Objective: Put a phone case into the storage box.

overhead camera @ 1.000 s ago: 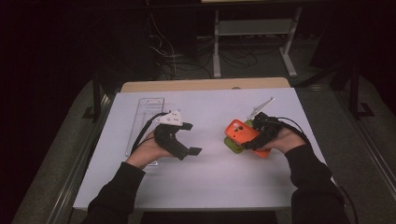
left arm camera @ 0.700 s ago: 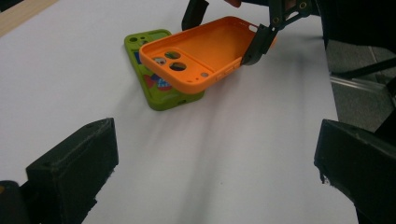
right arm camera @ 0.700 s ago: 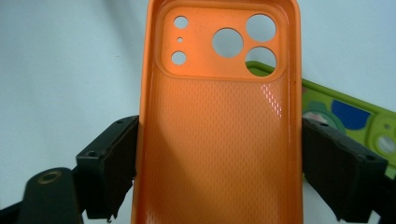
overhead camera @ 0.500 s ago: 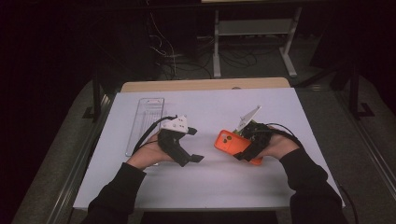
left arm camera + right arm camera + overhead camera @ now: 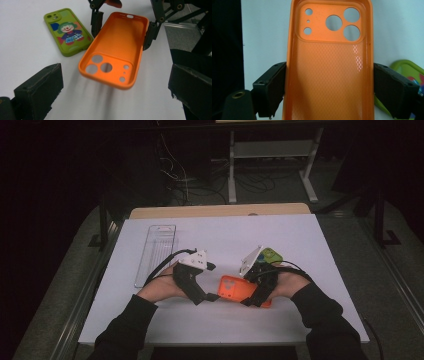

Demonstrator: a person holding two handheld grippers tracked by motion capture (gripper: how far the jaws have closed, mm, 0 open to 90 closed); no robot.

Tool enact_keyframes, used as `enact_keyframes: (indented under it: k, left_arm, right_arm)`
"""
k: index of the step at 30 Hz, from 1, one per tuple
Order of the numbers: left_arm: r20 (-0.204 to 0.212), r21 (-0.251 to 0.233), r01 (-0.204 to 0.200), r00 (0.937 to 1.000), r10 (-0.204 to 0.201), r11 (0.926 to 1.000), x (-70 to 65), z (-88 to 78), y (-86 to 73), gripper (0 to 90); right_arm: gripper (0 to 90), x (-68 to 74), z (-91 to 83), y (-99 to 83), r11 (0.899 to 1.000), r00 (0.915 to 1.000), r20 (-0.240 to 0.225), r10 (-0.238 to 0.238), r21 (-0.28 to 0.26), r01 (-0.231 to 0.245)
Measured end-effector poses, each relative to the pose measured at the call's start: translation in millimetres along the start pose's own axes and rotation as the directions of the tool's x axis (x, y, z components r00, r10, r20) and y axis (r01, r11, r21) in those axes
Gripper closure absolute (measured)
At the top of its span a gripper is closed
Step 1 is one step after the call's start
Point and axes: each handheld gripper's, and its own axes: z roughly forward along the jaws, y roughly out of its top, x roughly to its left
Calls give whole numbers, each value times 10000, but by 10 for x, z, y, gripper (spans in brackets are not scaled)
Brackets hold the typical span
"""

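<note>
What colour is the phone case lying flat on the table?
The phone case is lime green with a cartoon clown picture; clearest in the left gripper view.

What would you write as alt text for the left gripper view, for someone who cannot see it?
An empty orange phone case, hollow side up, is clamped by its long edges in the right gripper and held above a white table. A green phone case with a cartoon clown lies flat beside it. The left gripper has its black jaws wide apart in the foreground, holding nothing.

A white tabletop sits lit in a dark room. Along its far edge runs a pale wooden strip. Beyond that, a white metal stand rises from grey floor, with loose cables just left of it.
</note>
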Motion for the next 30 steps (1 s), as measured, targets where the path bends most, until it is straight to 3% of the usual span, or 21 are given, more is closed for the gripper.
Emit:
enact_keyframes:
  k: [5, 8, 17, 30]
  left_arm:
    - [219, 203, -86, 9997, 82, 9998, -24, 51, -6, 0]
    - [407, 465, -386, 9985, 367, 9982, -40, 98, -6, 0]
    - [840, 839, -562, 9953, 491, 9949, -93, 217, -24, 0]
    - [1198, 1595, -1087, 9887, 901, 9812, -156, 334, -44, 43]
  right_arm:
    - [147, 68, 58, 71, 9993, 9991, -206, -376, 40, 377]
    - [147, 117, 74, 115, 9988, 9981, -397, -479, -31, 479]
    - [146, 209, 86, 216, 9939, 9923, -572, -1098, -156, 1091]
    - [146, 260, 71, 268, 9893, 9878, -581, -1444, -291, 1429]
